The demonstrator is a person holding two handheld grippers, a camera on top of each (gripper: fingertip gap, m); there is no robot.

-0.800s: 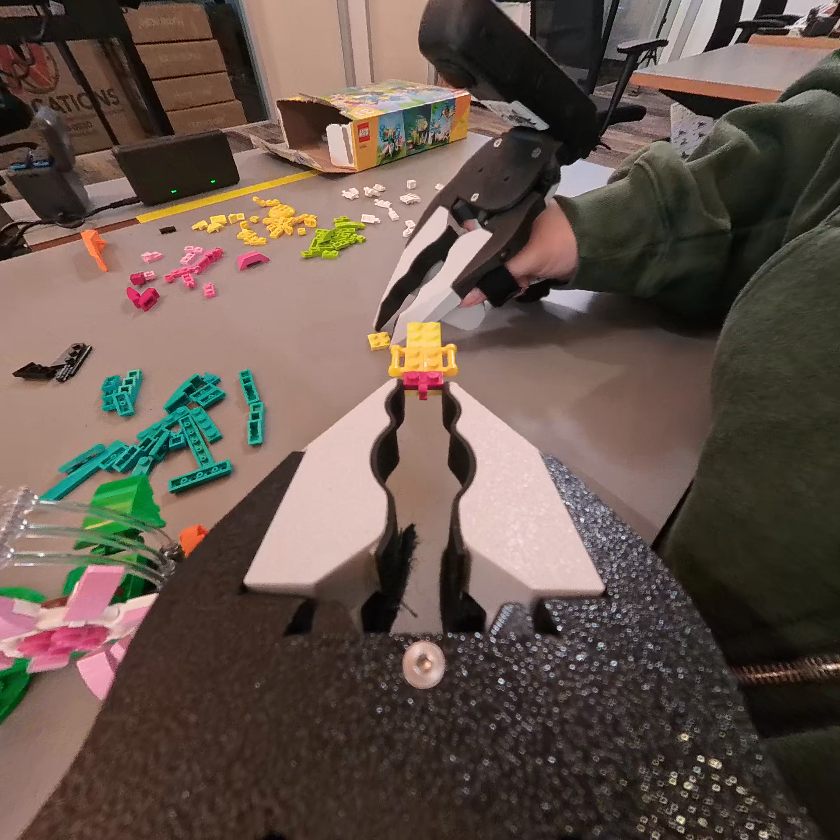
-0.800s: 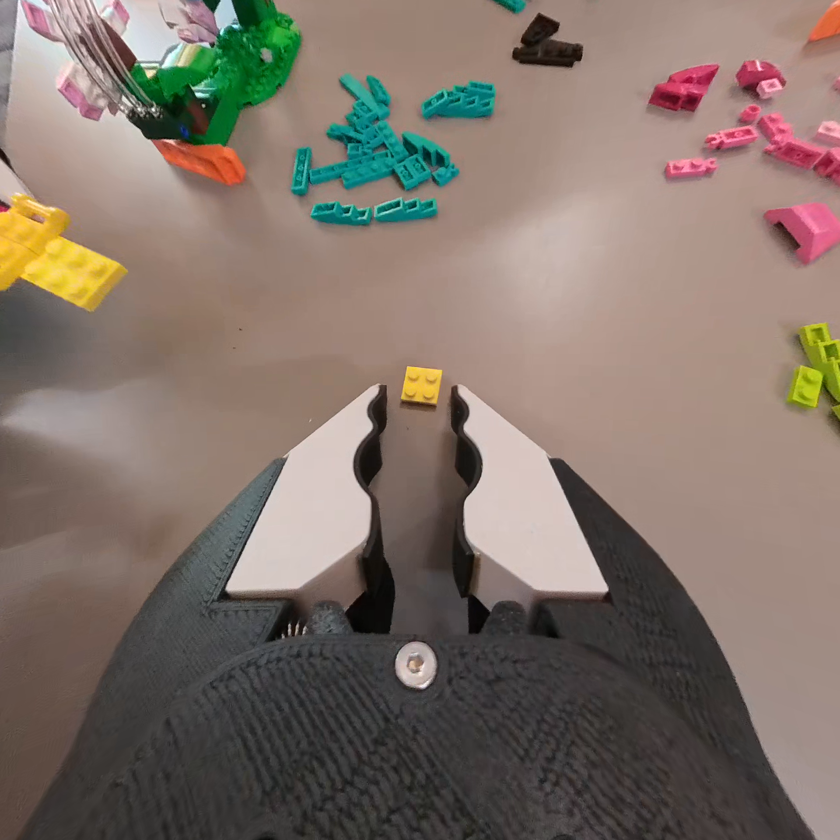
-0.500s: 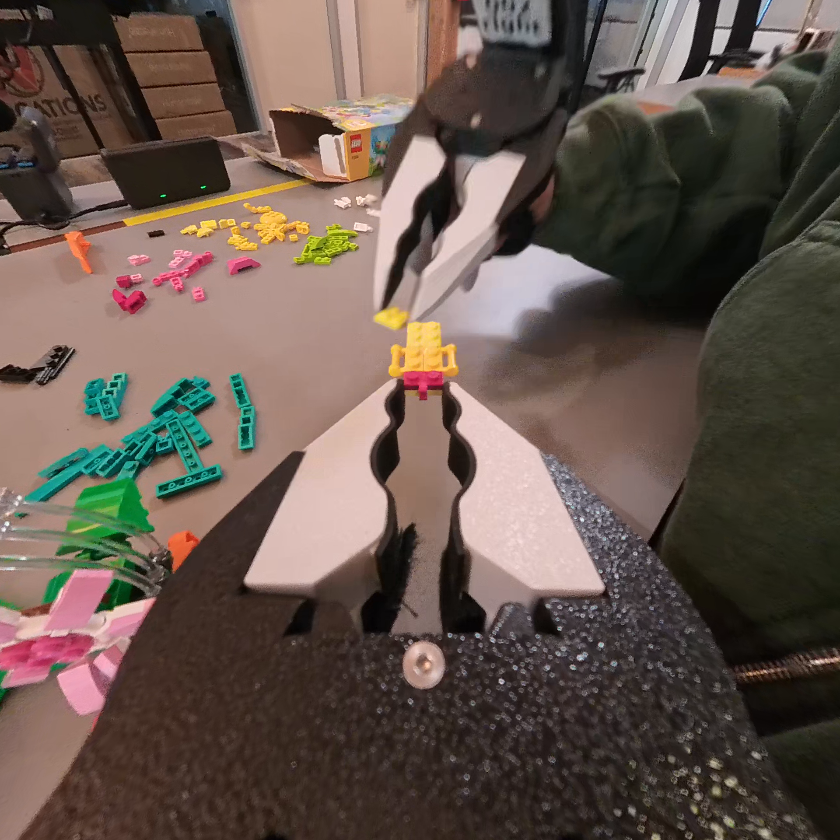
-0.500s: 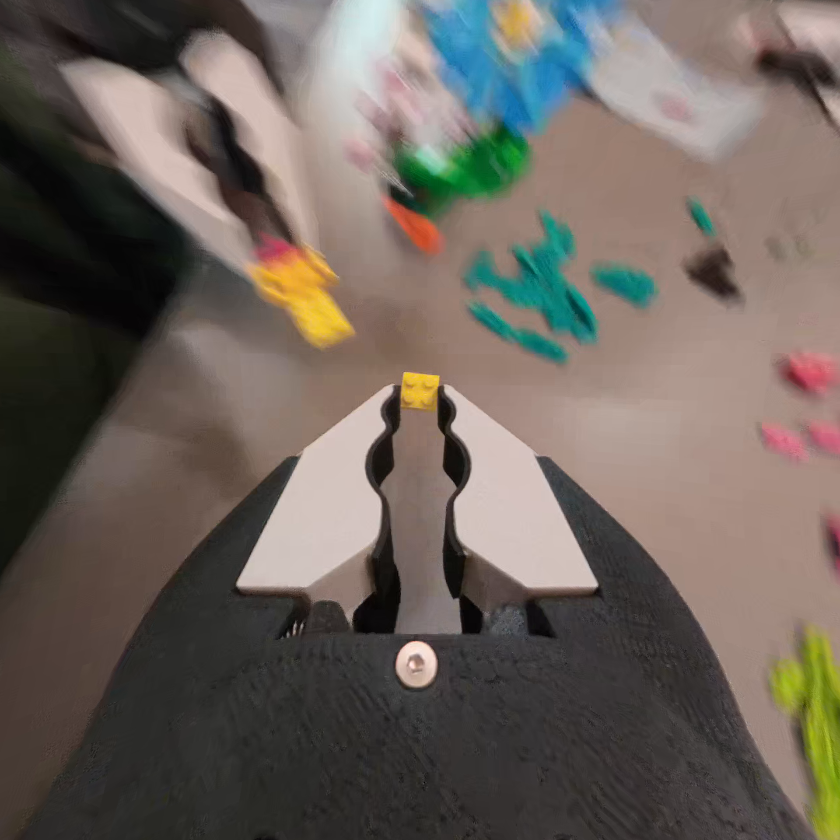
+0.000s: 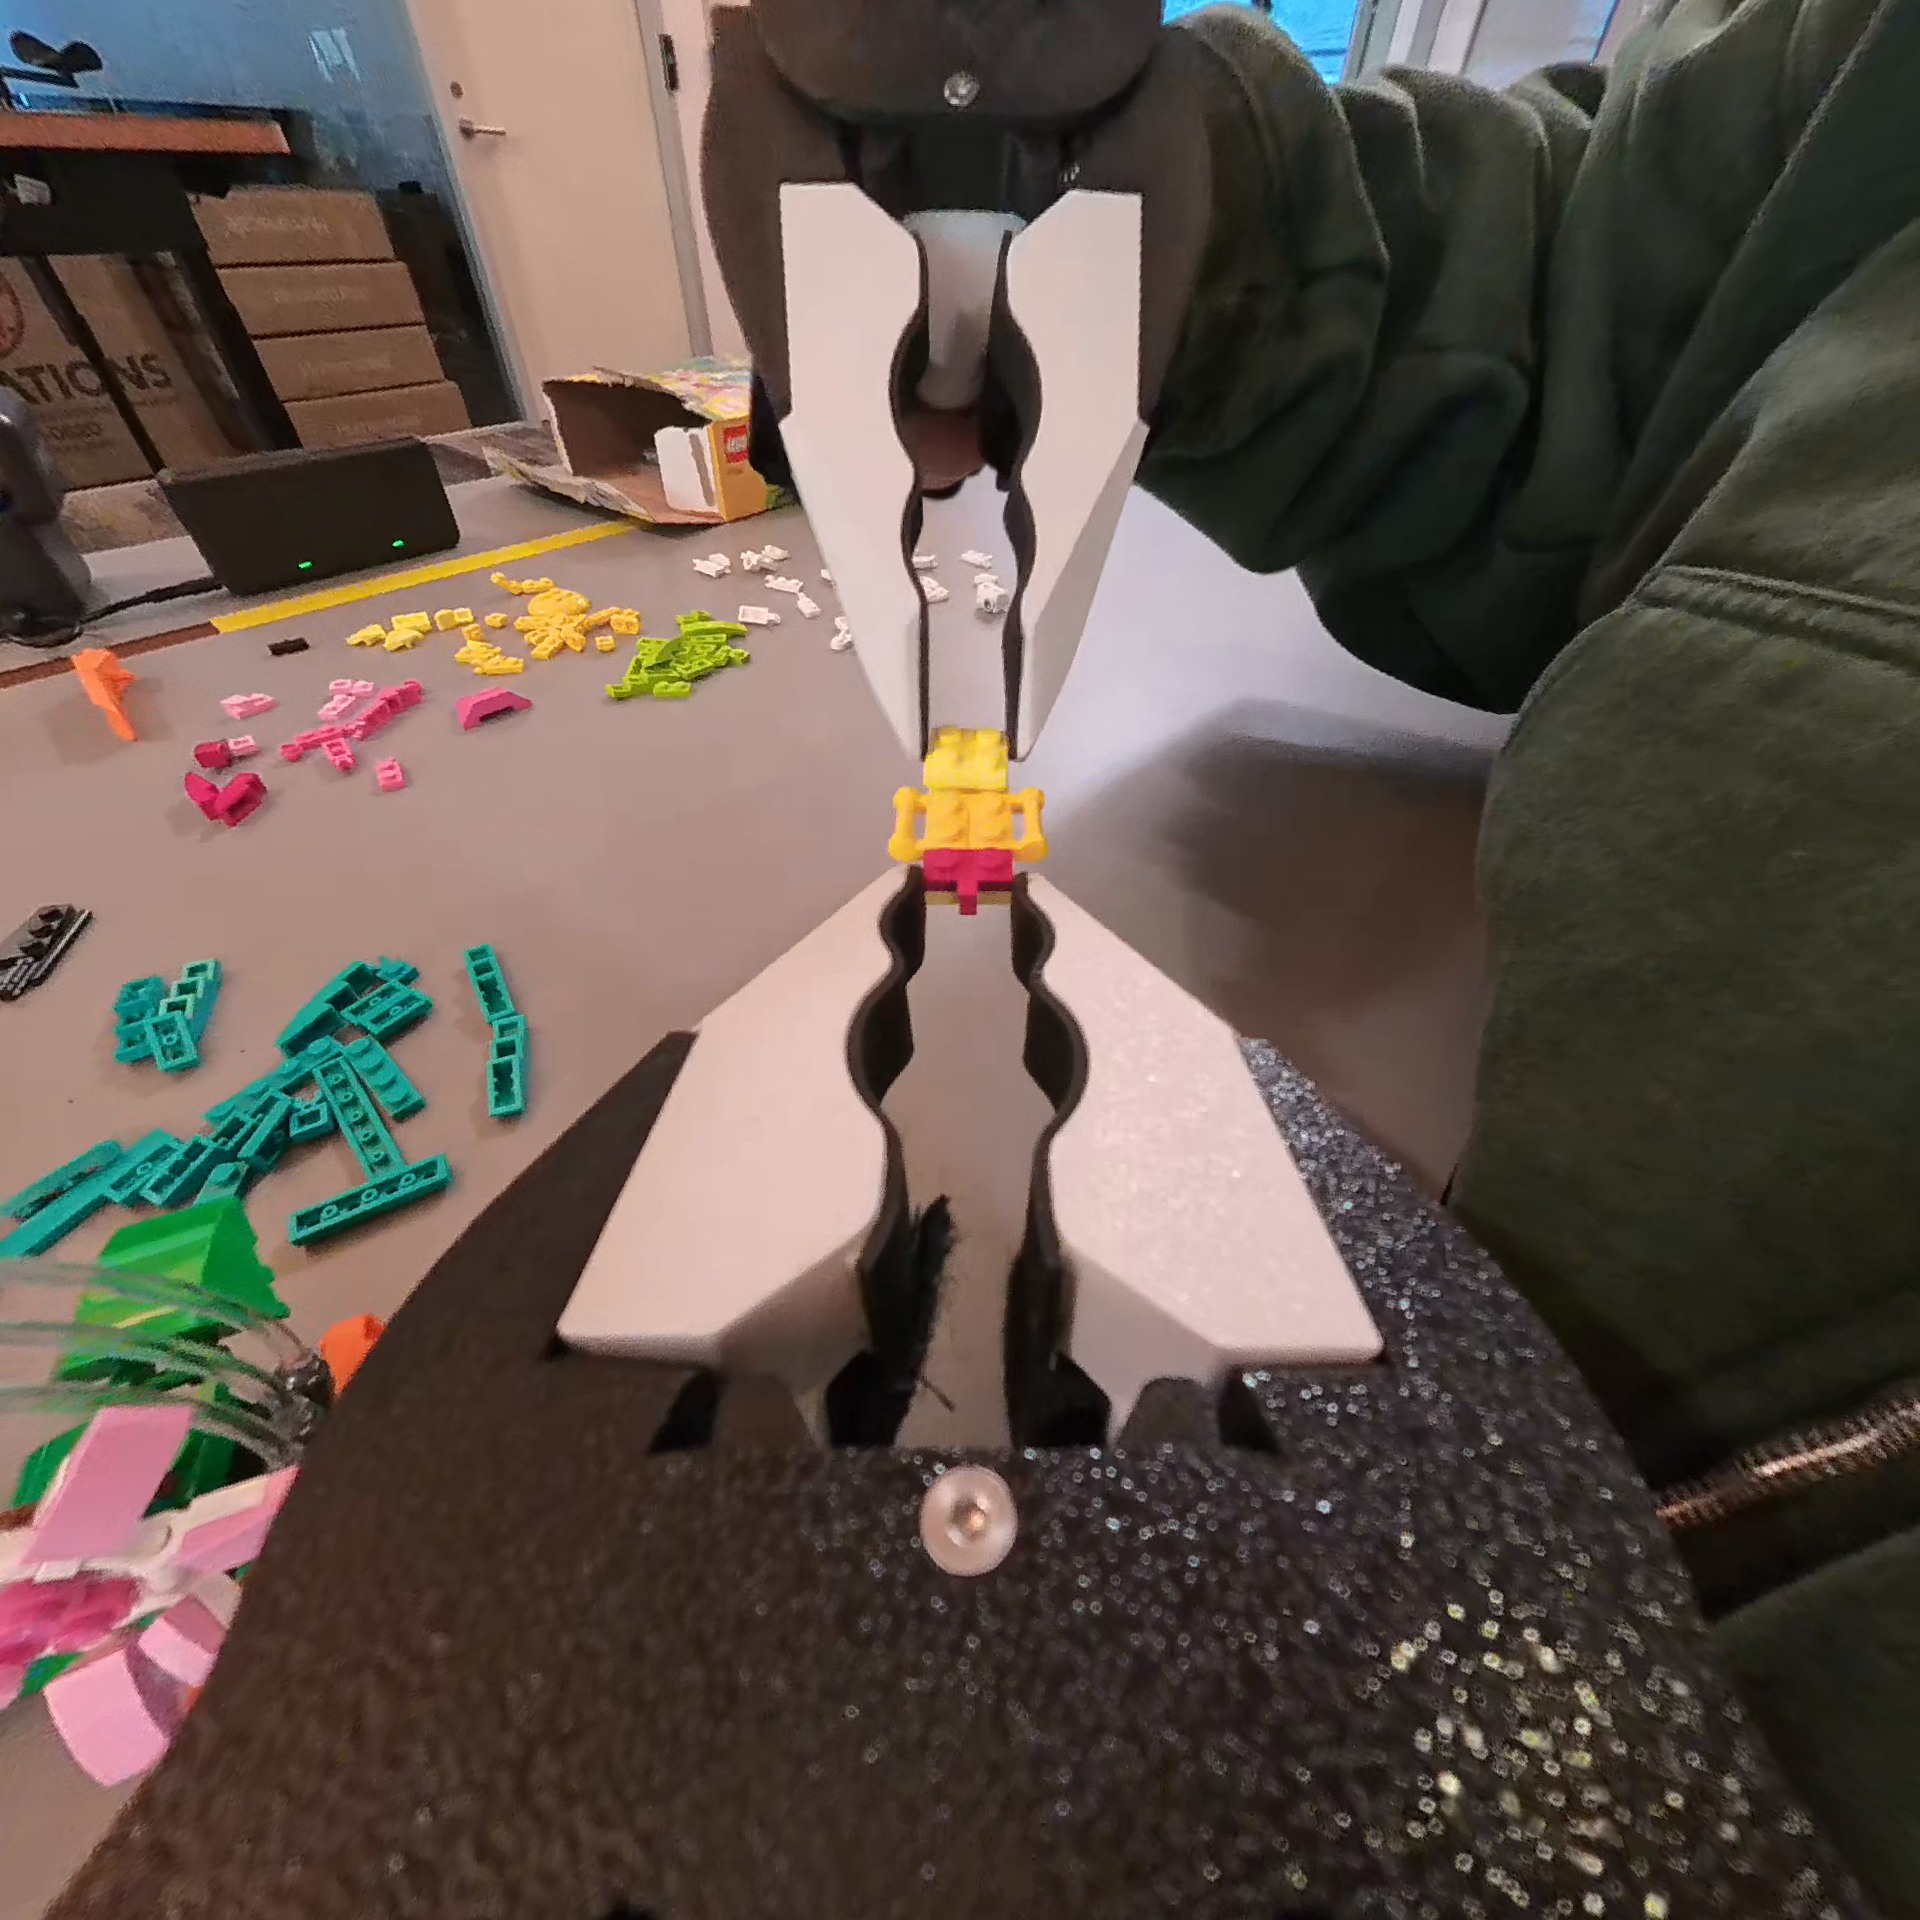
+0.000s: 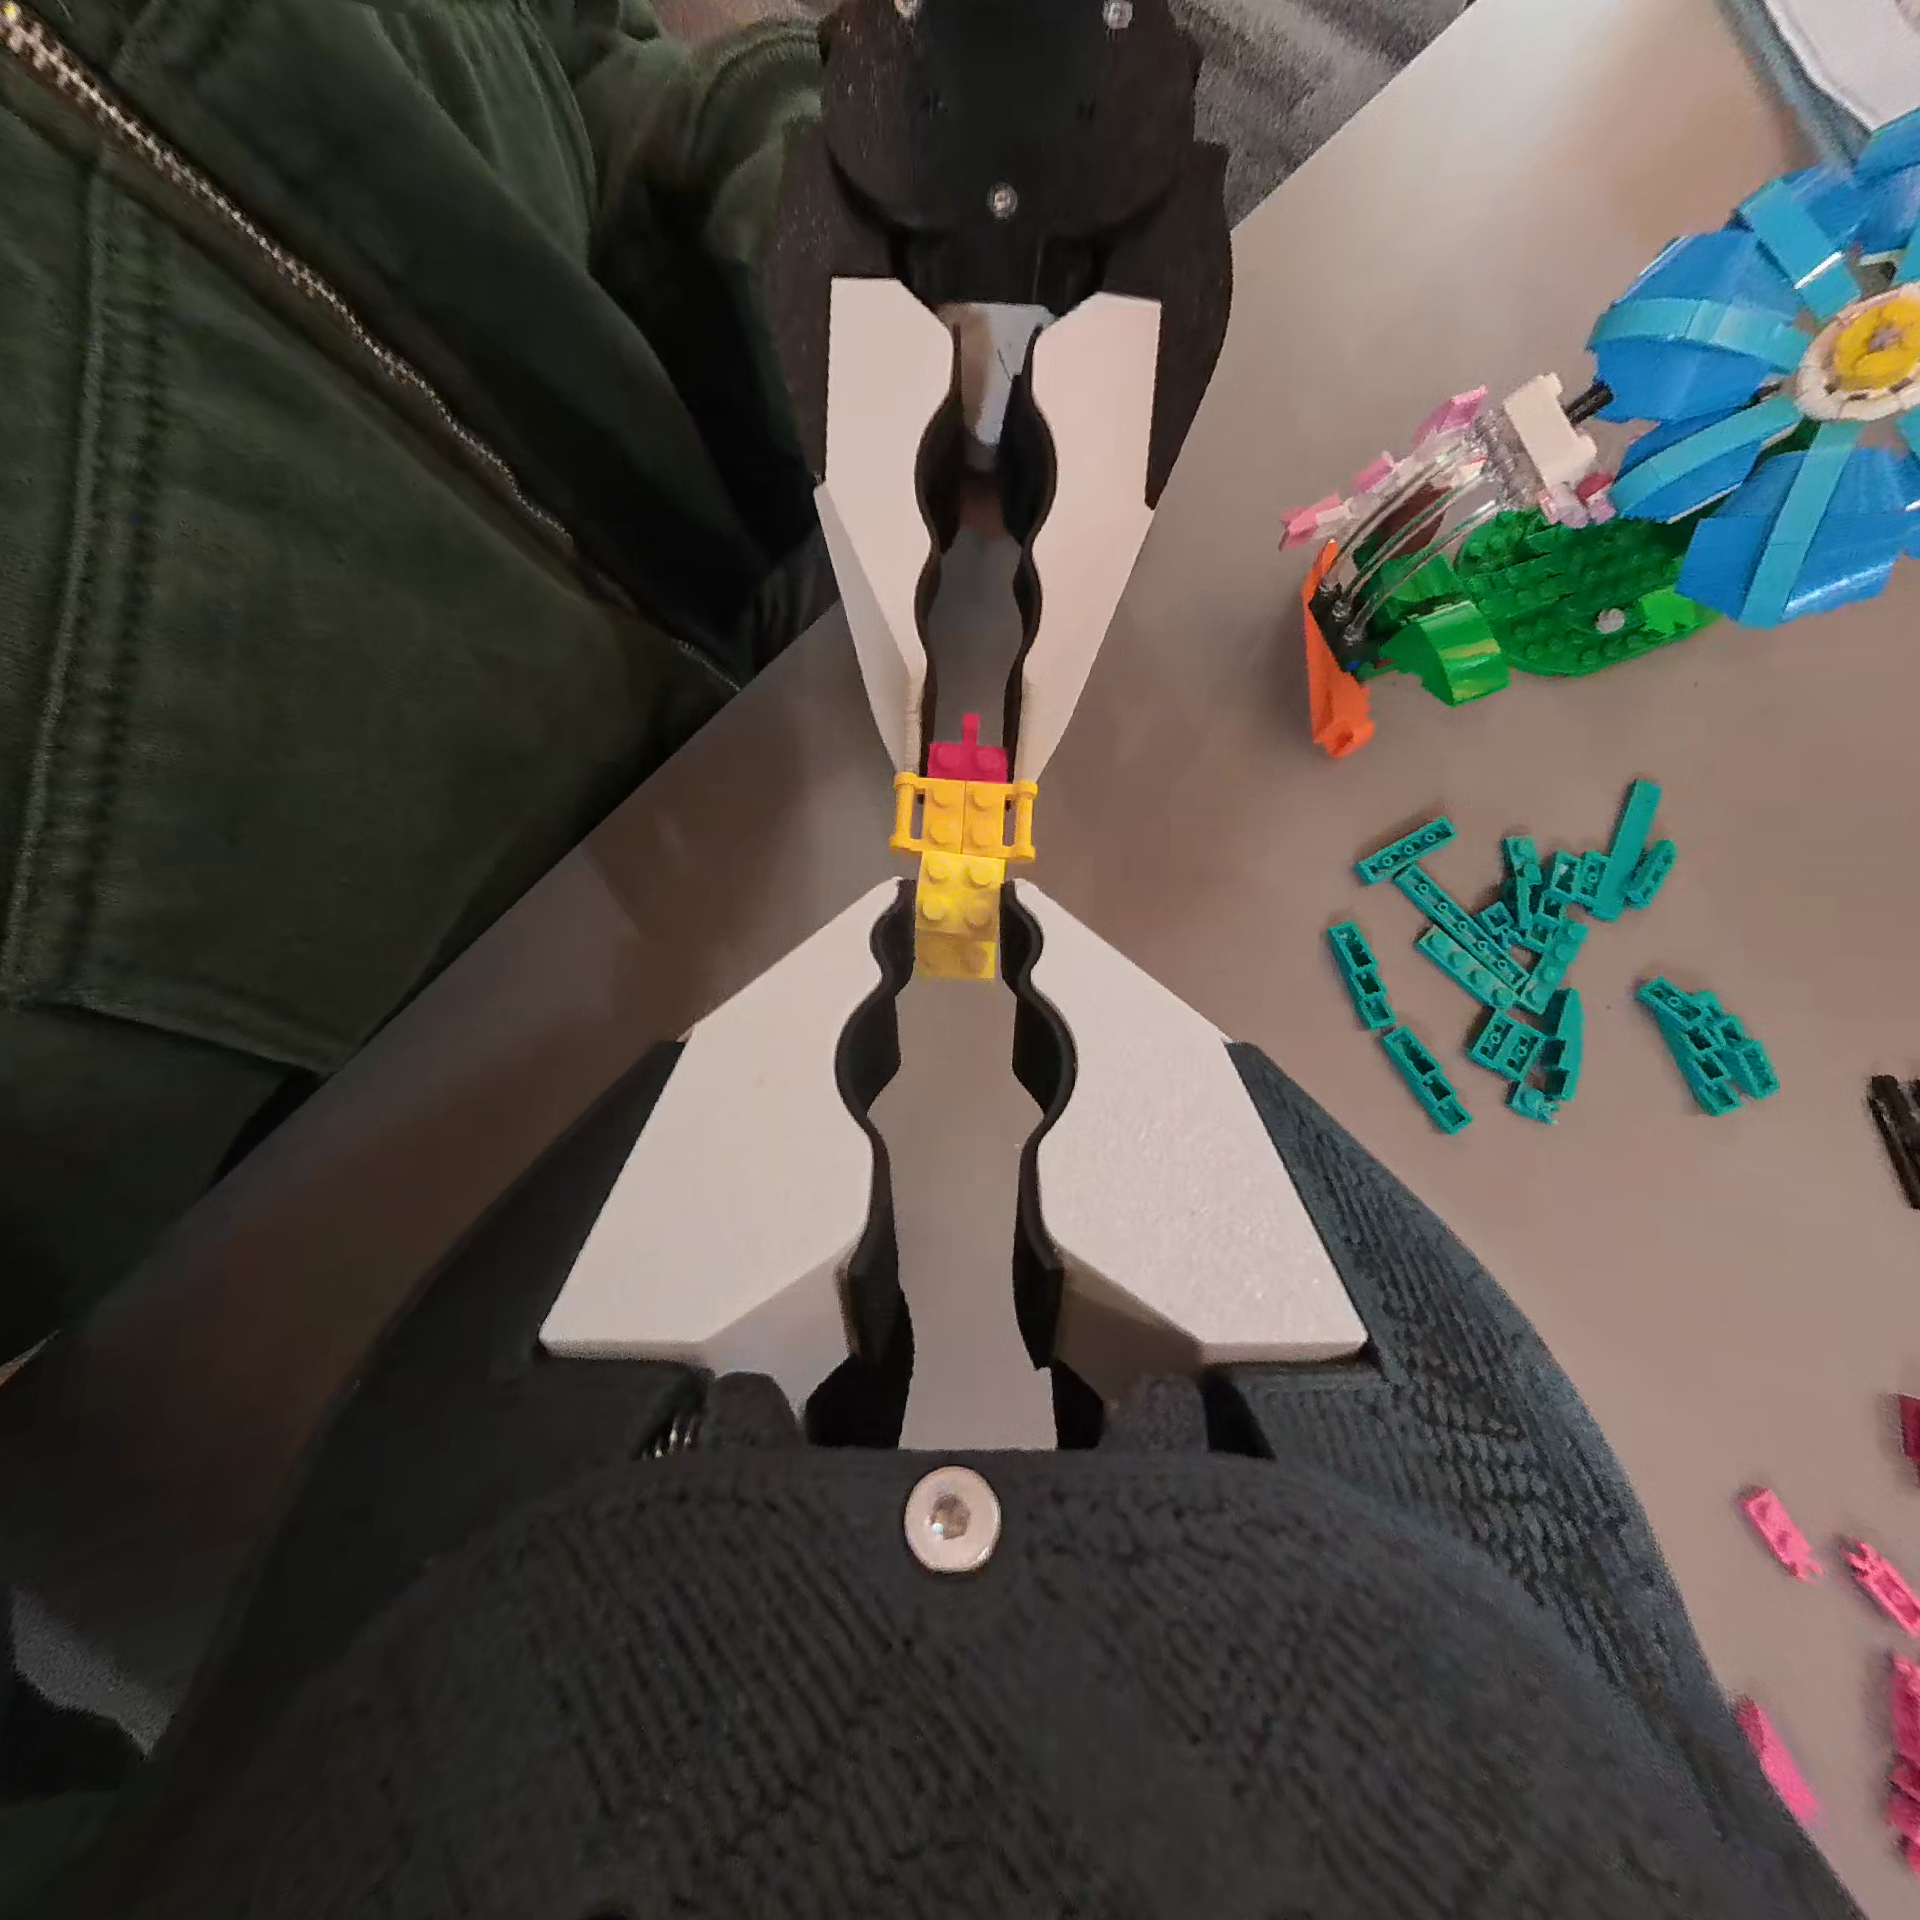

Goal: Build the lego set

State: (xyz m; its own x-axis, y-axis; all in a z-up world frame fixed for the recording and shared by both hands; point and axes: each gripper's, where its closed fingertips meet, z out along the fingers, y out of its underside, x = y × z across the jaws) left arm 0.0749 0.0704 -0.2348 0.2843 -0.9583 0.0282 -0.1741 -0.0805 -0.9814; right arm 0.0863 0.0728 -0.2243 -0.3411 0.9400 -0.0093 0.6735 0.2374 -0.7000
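Note:
My left gripper [image 5: 963,881] is shut on the magenta end of a small yellow-and-magenta lego assembly [image 5: 966,826] and holds it above the grey table. My right gripper [image 5: 968,750] comes in from above, tip to tip with the left one. It is shut on a small yellow 2x2 plate [image 5: 966,756] that touches the far yellow end of the assembly. In the right wrist view, my right gripper [image 6: 958,888] grips the yellow plate [image 6: 956,951] against the assembly [image 6: 964,821], with the left gripper [image 6: 964,764] opposite.
Teal pieces [image 5: 312,1091], pink pieces [image 5: 332,727], yellow pieces [image 5: 530,623], lime pieces [image 5: 681,655] and white pieces [image 5: 769,582] lie sorted on the table. A built flower model [image 6: 1558,561] stands to the side. A torn set box [image 5: 655,447] lies at the back. A green sleeve [image 5: 1455,312] is on the right.
My right gripper shut on the yellow plate on the table, lifted it and swung round to face the left gripper. The plate now meets the assembly. The left gripper kept its hold.

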